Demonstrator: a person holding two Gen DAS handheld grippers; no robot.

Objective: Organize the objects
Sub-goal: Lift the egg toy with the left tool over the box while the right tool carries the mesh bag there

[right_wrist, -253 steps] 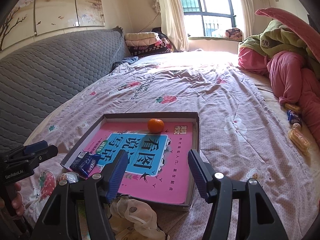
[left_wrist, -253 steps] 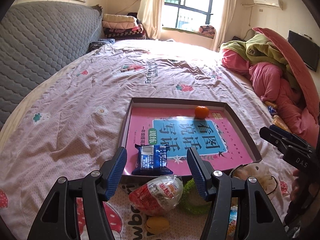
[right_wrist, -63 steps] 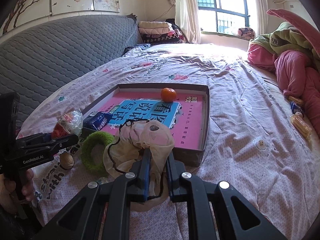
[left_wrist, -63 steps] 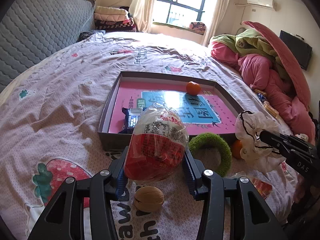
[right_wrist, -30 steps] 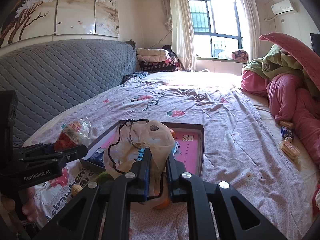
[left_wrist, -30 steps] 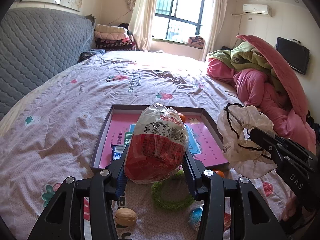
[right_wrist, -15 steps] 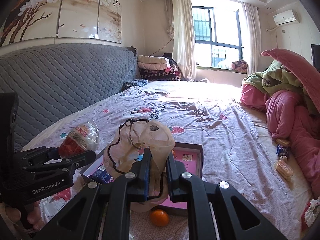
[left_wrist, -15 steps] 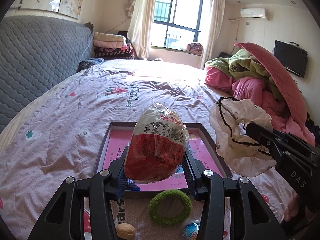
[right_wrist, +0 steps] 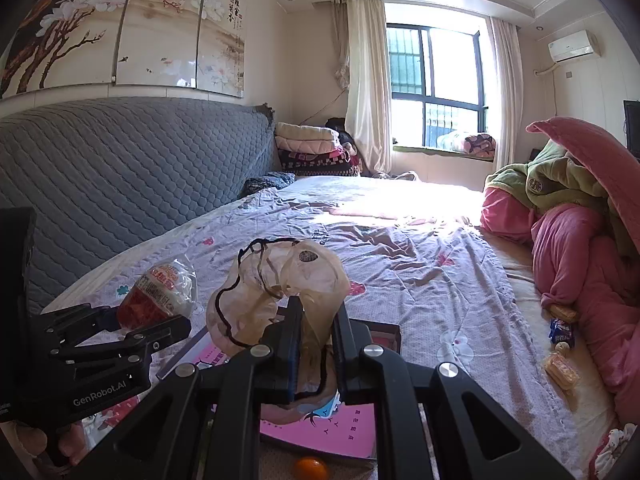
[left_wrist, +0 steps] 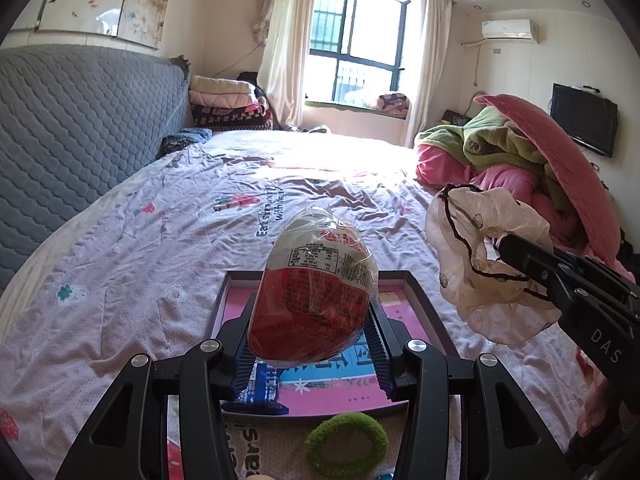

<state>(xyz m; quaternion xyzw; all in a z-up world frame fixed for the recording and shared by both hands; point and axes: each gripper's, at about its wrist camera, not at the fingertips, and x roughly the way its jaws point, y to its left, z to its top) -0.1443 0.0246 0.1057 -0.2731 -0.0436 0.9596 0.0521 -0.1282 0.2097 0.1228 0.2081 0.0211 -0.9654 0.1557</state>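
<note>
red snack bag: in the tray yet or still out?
Out. The red snack bag is clamped in the left tool, held in the air above the tray, not resting in it.

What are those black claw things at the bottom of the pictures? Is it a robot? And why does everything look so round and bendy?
It is not a robot. A person holds a black grabbing tool in each hand, and each tool has two fingers and a small camera that looks out along them. The camera lens is very wide, so the room looks curved.

One picture comes from the left gripper. It squeezes a snack bag, red at the bottom and clear on top. The other picture comes from the right gripper, which pinches a thin beige bag with a black drawstring. Each tool shows up in the other's picture too.

Below them is a bed with a flowery purple sheet. On it lies a flat box with a pink book inside, a fuzzy green ring just in front of it, and a small orange.
</note>
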